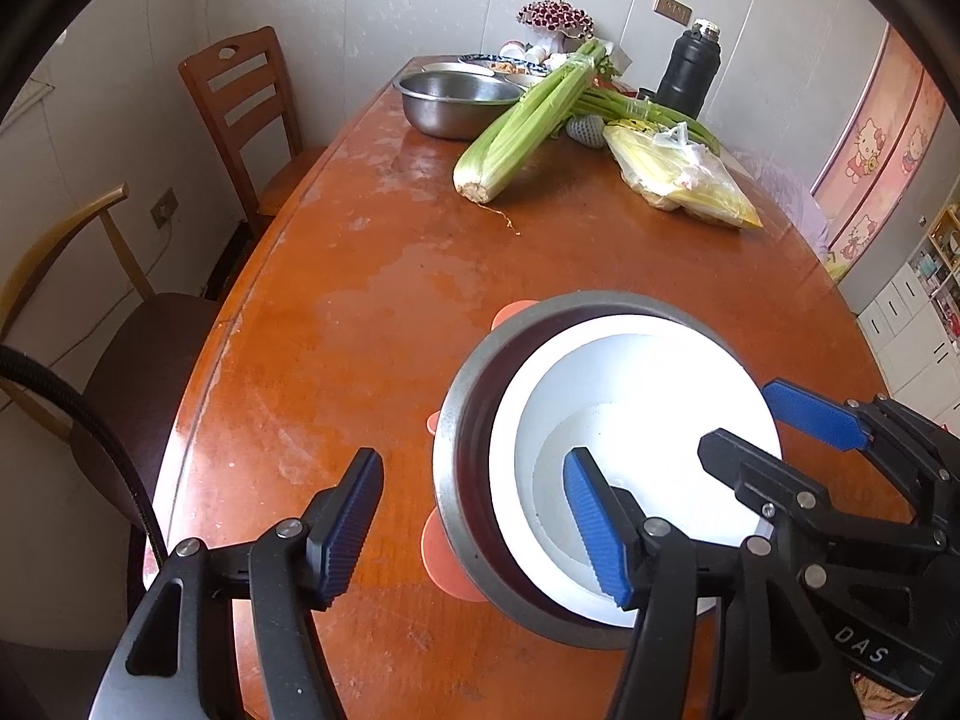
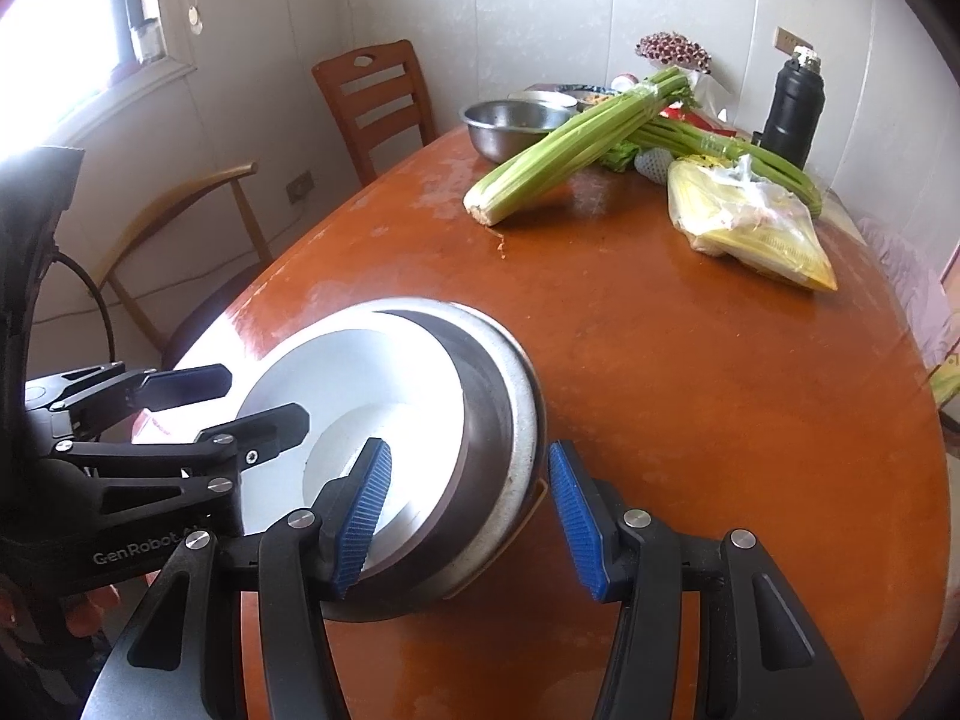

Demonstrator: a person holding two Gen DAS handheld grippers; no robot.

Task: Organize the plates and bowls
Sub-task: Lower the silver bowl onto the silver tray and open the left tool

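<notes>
Steel bowl (image 1: 465,420) sits near the bench (image 1: 372,312) front edge on an orange mat (image 1: 447,558), white bowls (image 1: 630,396) nested inside. Left gripper (image 1: 474,531) fingers spread, straddling the steel rim, not pressing. Right gripper (image 2: 471,519) fingers straddle the opposite rim, contact unclear, probably loose. Celery (image 1: 528,126) lies far back.

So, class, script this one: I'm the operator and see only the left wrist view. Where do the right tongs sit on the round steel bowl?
Observer: The right tongs straddle the near rim of the round steel bowl, one pad inside, one outside.
Operator: Are they clamped on it?
Observer: No. The outer pad stands clear of the rim, with the brown wooden table showing between.
Operator: And the other one?
Observer: The inner pad lies over the edge of the white bowl nested inside. I cannot tell whether it touches.
</notes>
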